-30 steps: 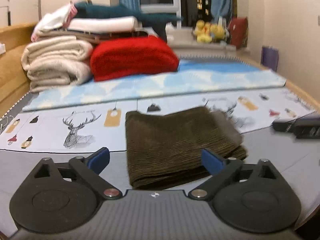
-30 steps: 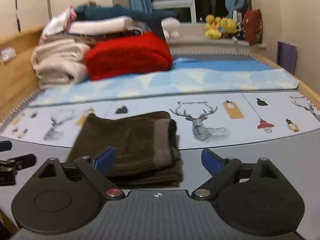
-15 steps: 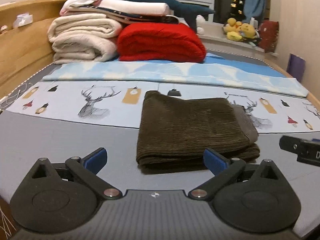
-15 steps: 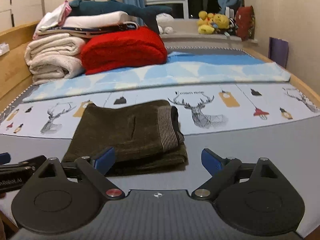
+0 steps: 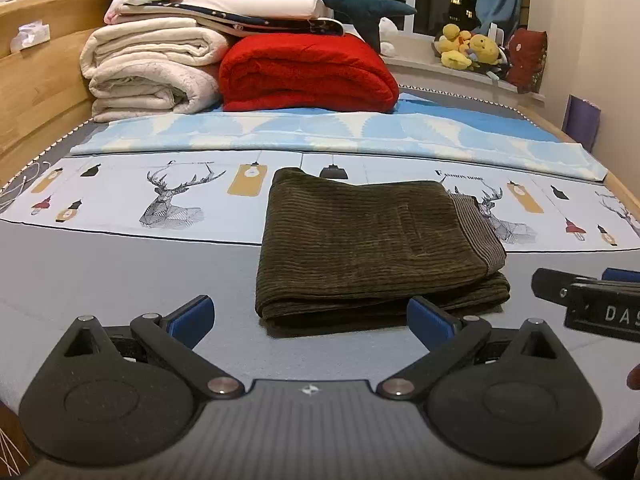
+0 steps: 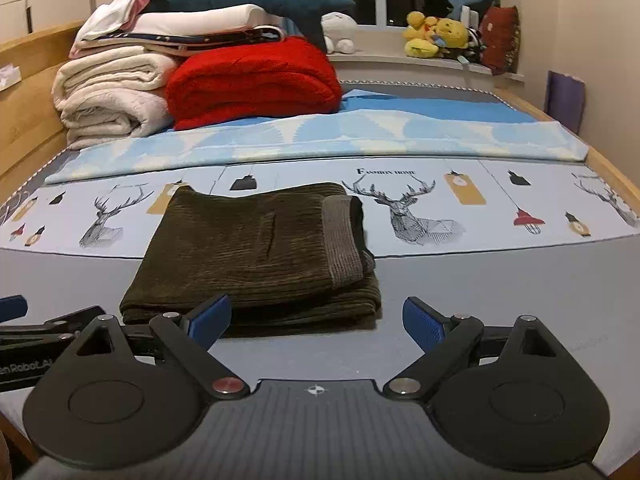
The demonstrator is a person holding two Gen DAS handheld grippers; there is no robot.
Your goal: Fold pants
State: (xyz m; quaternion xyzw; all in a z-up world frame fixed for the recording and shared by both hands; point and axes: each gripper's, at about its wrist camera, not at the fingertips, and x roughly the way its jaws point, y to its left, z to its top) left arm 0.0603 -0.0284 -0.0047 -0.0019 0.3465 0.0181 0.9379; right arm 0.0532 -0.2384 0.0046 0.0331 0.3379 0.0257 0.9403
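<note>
Now both grippers pull back toward the near edge, left gripper and right gripper spread wide, empty; pants lie folded — looks finished.

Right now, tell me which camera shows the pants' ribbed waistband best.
The right wrist view. There the waistband faces the camera as a full grey ribbed strip running down the folded pants. The left wrist view shows it only as a narrow, slanted strip at the pile's far right edge.
</note>
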